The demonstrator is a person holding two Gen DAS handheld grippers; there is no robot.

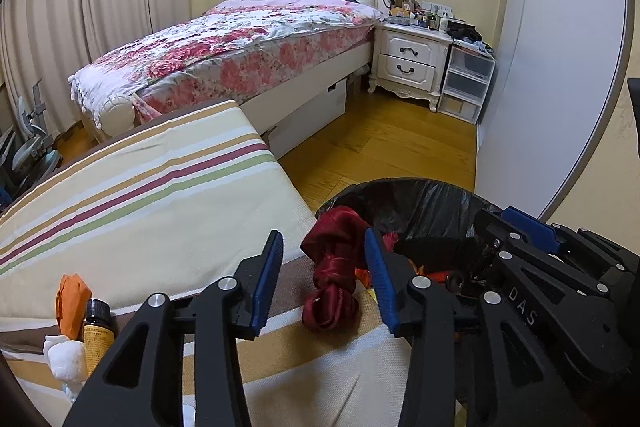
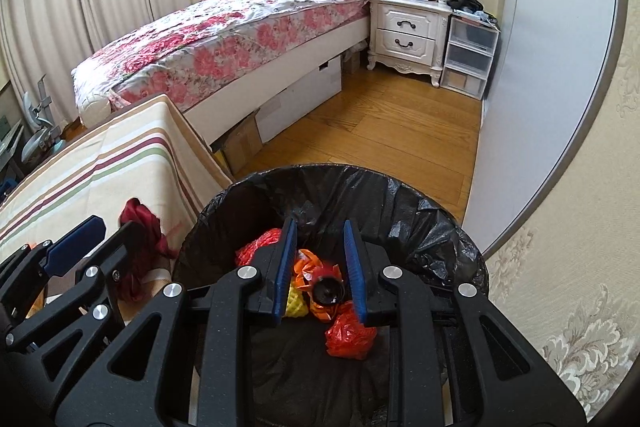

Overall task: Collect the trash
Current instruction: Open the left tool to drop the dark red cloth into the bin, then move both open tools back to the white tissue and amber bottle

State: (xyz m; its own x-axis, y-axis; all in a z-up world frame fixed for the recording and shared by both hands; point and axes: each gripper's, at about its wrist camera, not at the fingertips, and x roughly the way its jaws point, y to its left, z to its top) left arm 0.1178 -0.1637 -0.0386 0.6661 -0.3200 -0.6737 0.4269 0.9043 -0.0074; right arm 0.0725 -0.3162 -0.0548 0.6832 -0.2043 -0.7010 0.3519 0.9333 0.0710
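While red and orange wrappers already lie in the bin (image 2: pixel 432 227), a ribbon (image 1: pixel 332 267), bottle (image 1: pixel 98 331) and tissue (image 1: pixel 66 355) remain on the desk (image 1: pixel 160 211). Left tool (image 1: pixel 324 283) gapes empty; right tool (image 2: pixel 320 263) holds nothing, jaws apart.

bed (image 1: pixel 240 39), floral cover | white nightstand (image 1: pixel 408 61) | plastic drawers (image 1: pixel 466 79) | curtains (image 1: pixel 80 7)

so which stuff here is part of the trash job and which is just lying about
Job:
black-lined trash bin
dark red satin cloth bundle
crumpled orange wrapper
small brown bottle
white tissue wad

Lying about:
floral bed
white nightstand
clear plastic drawers
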